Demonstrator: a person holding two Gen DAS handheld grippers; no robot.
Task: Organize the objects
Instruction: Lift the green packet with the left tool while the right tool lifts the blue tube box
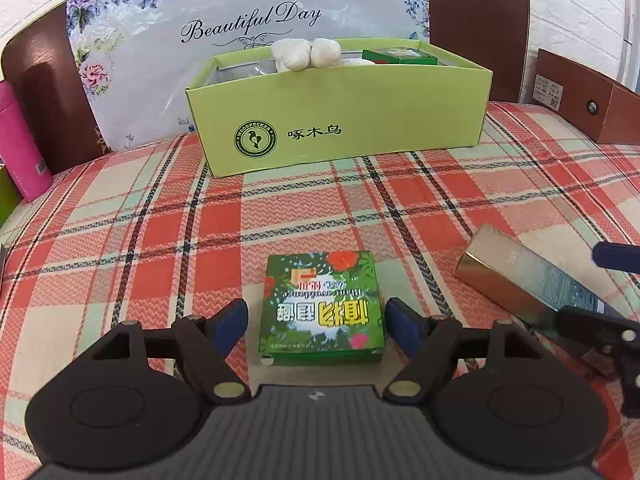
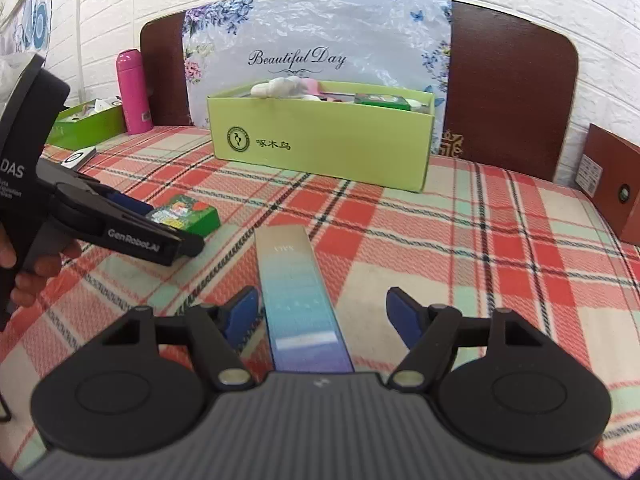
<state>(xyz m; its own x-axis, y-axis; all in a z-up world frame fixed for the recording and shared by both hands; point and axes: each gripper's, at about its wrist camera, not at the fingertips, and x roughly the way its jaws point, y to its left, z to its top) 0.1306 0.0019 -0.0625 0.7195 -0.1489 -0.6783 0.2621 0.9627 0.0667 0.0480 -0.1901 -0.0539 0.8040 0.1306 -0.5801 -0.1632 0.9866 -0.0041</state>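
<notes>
A green leaf-print carton (image 1: 322,308) lies flat on a plaid-covered tabletop (image 1: 120,240), bracketed by the wide-spread fingers of the left gripper (image 1: 316,324), whose blue pads stand just clear of its sides. To its right, a long gold-and-teal box (image 2: 300,296) lies between the parted fingers of the right gripper (image 2: 320,316), the left finger just beside it, the right finger well off; neither item is held. Ahead, the lime-green storage box (image 1: 340,120) already carries white bundles and a matching green carton. A clean pickup likely means centring each gripper before closing, squeezing the carton across its side walls and the long box near mid-length so it lifts level, not tipping, over the box wall.
</notes>
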